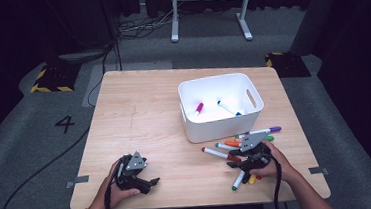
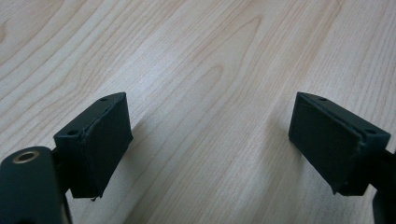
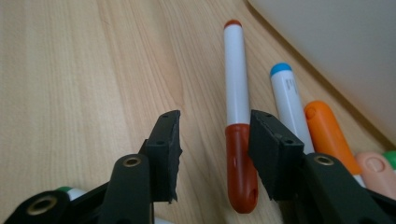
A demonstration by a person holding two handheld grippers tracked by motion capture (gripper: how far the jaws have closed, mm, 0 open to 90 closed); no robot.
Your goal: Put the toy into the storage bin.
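While the right hand-held gripper (image 3: 212, 140) hangs low over the worktop (image 1: 139, 113) with its jaws spread and nothing between them yet, the red-capped marker (image 3: 238, 112) lies flat just inside the right-hand jaw, its cap end nearest the camera. To take it cleanly, I would shift the gripper a little toward the marker so the barrel sits midway between the jaws, then drop until the pads straddle it near the join of cap and white body before squeezing. The blue-tipped marker (image 3: 290, 105) and the orange marker (image 3: 329, 133) lie close alongside, so the outer jaw has a narrow gap to slip into and could nudge them. The white bin (image 1: 221, 106), just beyond the loose pile, already has two markers inside. Over at the near-left of the worktop, the left hand-held gripper (image 2: 208, 140) rests with jaws wide apart over bare wood, well clear of the pile.
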